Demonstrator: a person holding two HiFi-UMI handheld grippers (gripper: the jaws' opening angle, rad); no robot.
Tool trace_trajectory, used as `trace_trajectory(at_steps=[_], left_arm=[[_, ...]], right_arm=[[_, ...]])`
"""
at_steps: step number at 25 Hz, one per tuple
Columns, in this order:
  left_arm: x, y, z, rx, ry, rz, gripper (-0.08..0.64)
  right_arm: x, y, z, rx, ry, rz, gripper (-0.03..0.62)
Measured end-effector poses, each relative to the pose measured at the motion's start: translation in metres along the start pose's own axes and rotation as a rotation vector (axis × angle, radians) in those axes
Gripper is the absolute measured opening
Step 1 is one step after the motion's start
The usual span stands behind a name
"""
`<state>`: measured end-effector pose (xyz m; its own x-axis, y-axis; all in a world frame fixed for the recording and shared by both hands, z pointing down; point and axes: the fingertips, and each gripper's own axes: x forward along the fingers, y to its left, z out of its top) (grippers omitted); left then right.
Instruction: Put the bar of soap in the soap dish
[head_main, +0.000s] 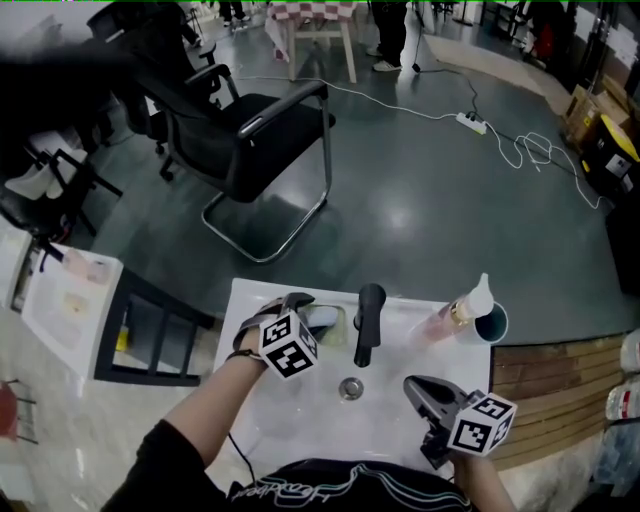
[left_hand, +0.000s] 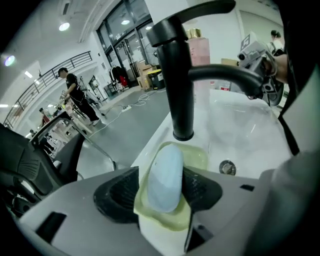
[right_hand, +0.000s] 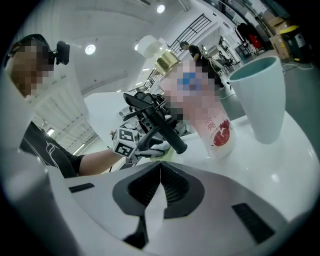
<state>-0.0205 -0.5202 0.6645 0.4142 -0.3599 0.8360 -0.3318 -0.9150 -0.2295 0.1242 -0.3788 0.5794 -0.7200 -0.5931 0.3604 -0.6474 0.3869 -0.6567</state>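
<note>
Step in hand: release of the soap into the dish. I judge the placement essentially made and the retreat not yet begun.

1. Left gripper (left_hand: 161, 186): the tongs stand wide. The pale blue oval bar of soap (left_hand: 165, 177) sits between them, but the left pad is clear of it, with dish showing in the gap. The right pad lies close against the bar; I cannot tell whether it touches. I read this as no grip.

2. Task item: the bar is inside the translucent yellow-green plastic soap dish (left_hand: 198, 154). It appears to rest tilted on its long edge rather than lying flat. The dish sits on the white sink counter (head_main: 250, 300), just left of the matte black single-lever faucet (left_hand: 180, 90). The white basin with its metal drain (left_hand: 227, 167) lies to the right of the dish.

3. Right gripper (right_hand: 159, 187): the tongs are closed together with nothing between them. It hangs at the near right of the sink, well apart from the dish and idle in this step.

4. Other items: a pink pump bottle (right_hand: 210, 110) and a teal plastic cup (right_hand: 260, 95) stand on the far right of the counter, clear of the work.

Next move, as I judge it: I lift the left gripper straight back along its own line with the tongs kept wide. The right pad must not drag the bar out or tip the light dish. The faucet base stands near, so a sideways swing risks a knock.
</note>
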Motion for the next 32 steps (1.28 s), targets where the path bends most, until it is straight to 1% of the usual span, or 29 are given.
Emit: trace_trajectory(at_steps=[1,3,5,11,13,17,19,23,26,29,32], left_arm=[[-0.001,-0.001,-0.001,-0.011,0.004,-0.018,0.249],[-0.004,-0.003,-0.005,-0.028,0.019,-0.043,0.255],[-0.006,-0.004,-0.007,-0.040,0.026,-0.050,0.268],[-0.020,-0.010,-0.007,-0.112,0.007,-0.095,0.293],[-0.026,-0.009,-0.006,-0.135,-0.012,-0.082,0.295],[-0.038,-0.010,-0.005,-0.154,-0.059,-0.018,0.295],[-0.049,-0.014,-0.005,-0.179,-0.086,0.009,0.295],[-0.086,-0.025,-0.004,-0.288,-0.167,0.058,0.285],[-0.123,-0.050,0.001,-0.356,-0.255,0.064,0.218],[-0.166,-0.086,0.010,-0.416,-0.358,0.045,0.152],[-0.208,-0.128,0.021,-0.481,-0.463,-0.009,0.113]], right_arm=[[-0.001,0.000,0.000,0.001,-0.003,-0.002,0.028],[-0.002,0.000,0.000,-0.008,-0.004,-0.013,0.028],[-0.002,0.002,0.000,-0.019,-0.005,-0.020,0.028],[-0.005,0.014,0.001,-0.016,-0.016,-0.006,0.028],[-0.006,0.017,0.001,-0.019,-0.019,-0.005,0.028],[-0.009,0.030,-0.001,-0.017,-0.031,0.006,0.028],[-0.013,0.039,-0.002,-0.021,-0.040,0.013,0.028],[-0.022,0.063,-0.004,-0.064,-0.051,0.033,0.028],[-0.034,0.091,-0.009,-0.127,-0.057,0.043,0.028],[-0.048,0.127,-0.017,-0.191,-0.070,0.072,0.028],[-0.062,0.164,-0.024,-0.239,-0.088,0.115,0.028]])
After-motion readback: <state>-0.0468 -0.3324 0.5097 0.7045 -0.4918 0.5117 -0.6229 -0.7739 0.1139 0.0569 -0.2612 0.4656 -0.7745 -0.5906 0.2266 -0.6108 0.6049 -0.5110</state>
